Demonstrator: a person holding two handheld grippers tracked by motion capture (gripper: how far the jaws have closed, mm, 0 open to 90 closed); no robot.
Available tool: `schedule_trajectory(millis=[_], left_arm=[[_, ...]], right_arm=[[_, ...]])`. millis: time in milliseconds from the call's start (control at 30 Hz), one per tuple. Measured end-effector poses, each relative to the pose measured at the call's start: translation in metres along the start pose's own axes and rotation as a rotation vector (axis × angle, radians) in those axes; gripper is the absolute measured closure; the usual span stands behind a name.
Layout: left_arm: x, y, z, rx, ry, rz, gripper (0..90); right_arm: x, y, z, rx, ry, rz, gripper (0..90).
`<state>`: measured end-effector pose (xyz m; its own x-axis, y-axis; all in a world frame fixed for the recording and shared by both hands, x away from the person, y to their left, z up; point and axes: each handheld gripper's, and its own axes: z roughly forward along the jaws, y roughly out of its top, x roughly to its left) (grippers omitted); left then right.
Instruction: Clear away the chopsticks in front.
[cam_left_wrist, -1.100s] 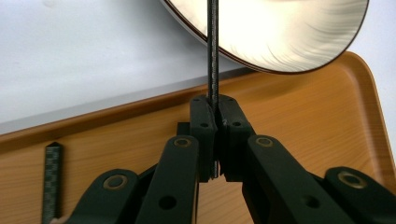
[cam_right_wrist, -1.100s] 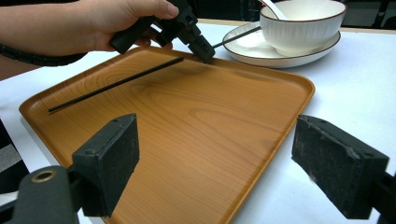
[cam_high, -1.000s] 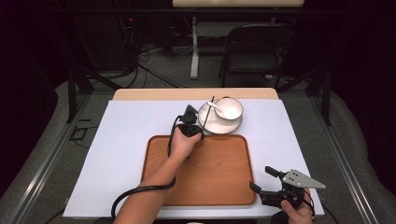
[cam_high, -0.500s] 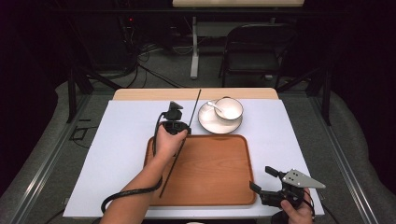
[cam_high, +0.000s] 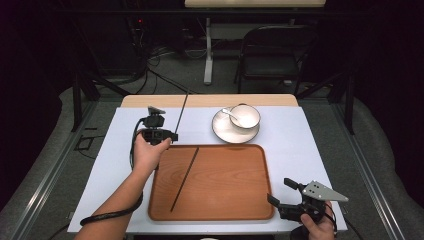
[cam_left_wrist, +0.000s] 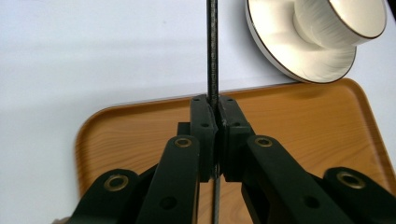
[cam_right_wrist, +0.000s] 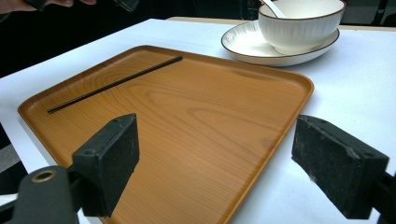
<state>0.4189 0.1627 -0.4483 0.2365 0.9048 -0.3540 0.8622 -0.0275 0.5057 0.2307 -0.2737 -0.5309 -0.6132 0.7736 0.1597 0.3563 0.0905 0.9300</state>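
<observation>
My left gripper (cam_high: 174, 136) hovers over the white cloth just off the tray's far left corner, shut on a thin black chopstick (cam_high: 183, 111) that points away toward the table's far edge. In the left gripper view the jaws (cam_left_wrist: 214, 105) pinch this chopstick (cam_left_wrist: 212, 46) above the wooden tray (cam_left_wrist: 299, 130). A second black chopstick (cam_high: 185, 176) lies slanted on the tray (cam_high: 230, 185), left of its middle. My right gripper (cam_high: 279, 191) rests open by the tray's near right corner; in its own view the pads (cam_right_wrist: 215, 149) stand wide apart with nothing between them and the lying chopstick (cam_right_wrist: 116, 84) is ahead.
A white bowl (cam_high: 245, 116) with a spoon (cam_high: 229, 112) stands on a white plate (cam_high: 227, 132) just beyond the tray's far edge. A white cloth (cam_high: 300, 145) covers the table. A dark chair (cam_high: 272, 55) and cables are behind the table.
My left gripper has moved left from beside the bowl, carrying one chopstick. The other chopstick now lies uncovered on the tray. The right gripper has not moved.
</observation>
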Motion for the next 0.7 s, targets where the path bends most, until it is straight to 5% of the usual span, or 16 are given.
schedule_trajectory(millis=[433,700], left_arm=[[0.013,-0.074,-0.049,0.001,-0.051,0.038,86.5],[0.010,-0.126,-0.043,0.065,-0.040,0.058,86.5]], right_arm=[[-0.001,0.001,0.004,-0.002,0.012,-0.001,14.5],[0.001,0.002,0.004,0.001,0.012,0.003,14.5]])
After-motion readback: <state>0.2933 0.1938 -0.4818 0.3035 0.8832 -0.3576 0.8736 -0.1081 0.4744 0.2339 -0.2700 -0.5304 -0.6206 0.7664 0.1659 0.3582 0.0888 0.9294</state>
